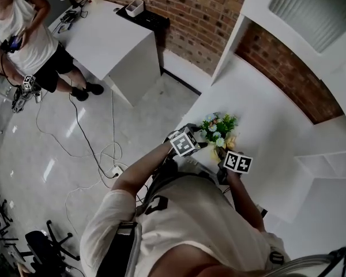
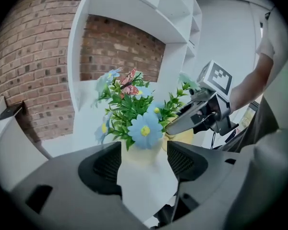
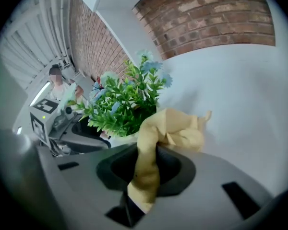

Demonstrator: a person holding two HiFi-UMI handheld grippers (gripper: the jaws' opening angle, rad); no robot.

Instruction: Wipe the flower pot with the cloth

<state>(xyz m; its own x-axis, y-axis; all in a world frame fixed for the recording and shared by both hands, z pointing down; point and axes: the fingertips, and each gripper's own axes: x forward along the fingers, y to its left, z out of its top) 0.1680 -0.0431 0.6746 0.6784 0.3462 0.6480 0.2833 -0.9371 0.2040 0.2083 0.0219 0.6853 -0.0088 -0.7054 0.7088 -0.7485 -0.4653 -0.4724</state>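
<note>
The flower pot is squeezed by the left claw; the cloth is pinched by the right claw; the pot's bottom is hidden.

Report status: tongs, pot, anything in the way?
Left tongs clamped on flower pot. Right tongs shut on yellow cloth, cloth up beside the pot. Flowers overhang the rim; nothing else in the way.

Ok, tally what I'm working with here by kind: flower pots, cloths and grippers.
flower pot: 1
cloth: 1
grippers: 2, the left gripper and the right gripper
total: 4
</note>
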